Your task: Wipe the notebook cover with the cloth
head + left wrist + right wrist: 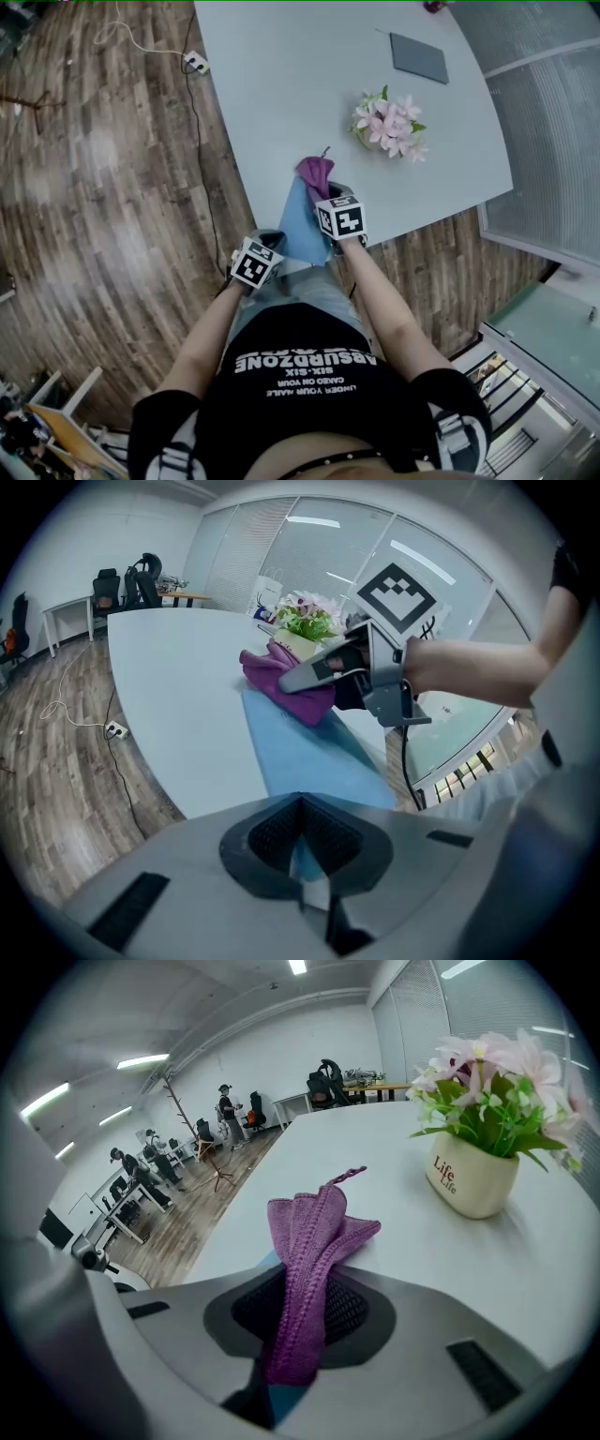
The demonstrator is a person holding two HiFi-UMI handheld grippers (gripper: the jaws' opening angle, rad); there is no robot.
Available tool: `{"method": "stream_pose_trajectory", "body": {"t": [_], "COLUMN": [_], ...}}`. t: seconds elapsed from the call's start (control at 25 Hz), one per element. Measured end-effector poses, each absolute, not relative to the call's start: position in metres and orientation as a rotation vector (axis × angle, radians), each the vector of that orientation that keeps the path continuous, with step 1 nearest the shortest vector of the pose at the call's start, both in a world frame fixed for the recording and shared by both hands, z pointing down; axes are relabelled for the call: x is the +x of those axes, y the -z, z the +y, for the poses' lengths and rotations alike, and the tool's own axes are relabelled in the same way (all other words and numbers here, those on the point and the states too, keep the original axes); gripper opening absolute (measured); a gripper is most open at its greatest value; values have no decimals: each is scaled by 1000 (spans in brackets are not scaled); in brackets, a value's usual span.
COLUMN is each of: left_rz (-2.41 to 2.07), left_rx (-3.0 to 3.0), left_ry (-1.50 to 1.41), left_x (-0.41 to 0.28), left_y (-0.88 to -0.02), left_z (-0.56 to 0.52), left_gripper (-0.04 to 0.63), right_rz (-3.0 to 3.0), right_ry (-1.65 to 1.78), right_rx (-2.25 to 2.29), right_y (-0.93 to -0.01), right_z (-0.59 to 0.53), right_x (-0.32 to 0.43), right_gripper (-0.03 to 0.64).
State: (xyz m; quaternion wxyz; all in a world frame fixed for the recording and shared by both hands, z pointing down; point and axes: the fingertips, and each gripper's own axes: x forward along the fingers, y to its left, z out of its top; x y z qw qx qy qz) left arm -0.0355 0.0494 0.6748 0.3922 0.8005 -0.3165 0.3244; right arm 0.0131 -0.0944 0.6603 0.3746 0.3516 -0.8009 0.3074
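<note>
A blue notebook (300, 225) lies at the near edge of the pale table (281, 94) and runs away from me in the left gripper view (300, 752). My left gripper (302, 806) is shut on the notebook's near edge (273, 242). On the notebook's far end rests a purple cloth (316, 172), bunched up and clamped in my right gripper (329, 194). In the right gripper view the cloth (314, 1241) sticks out forward between the shut jaws (305, 1293), with a sliver of blue notebook (265, 1262) beneath.
A cream pot of pink flowers (387, 124) stands on the table right of the cloth, close by in the right gripper view (473, 1180). A dark flat pad (419, 58) lies at the far side. A cable and power strip (195, 62) lie on the wood floor left.
</note>
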Motion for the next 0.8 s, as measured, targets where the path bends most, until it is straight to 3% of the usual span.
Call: {"method": "stream_pose_trajectory", "body": {"t": [0.8], "left_rz": [-825], "left_rx": [2005], "left_ry": [-797], "left_x": [-37], "left_y": [-675], "left_z": [49], "left_gripper": [15], "right_rz": [-2139], "right_ry": [-819], "right_rx": [690], "right_y": [-659], "right_z": [-44], "right_x": [-26], "right_gripper": [87]}}
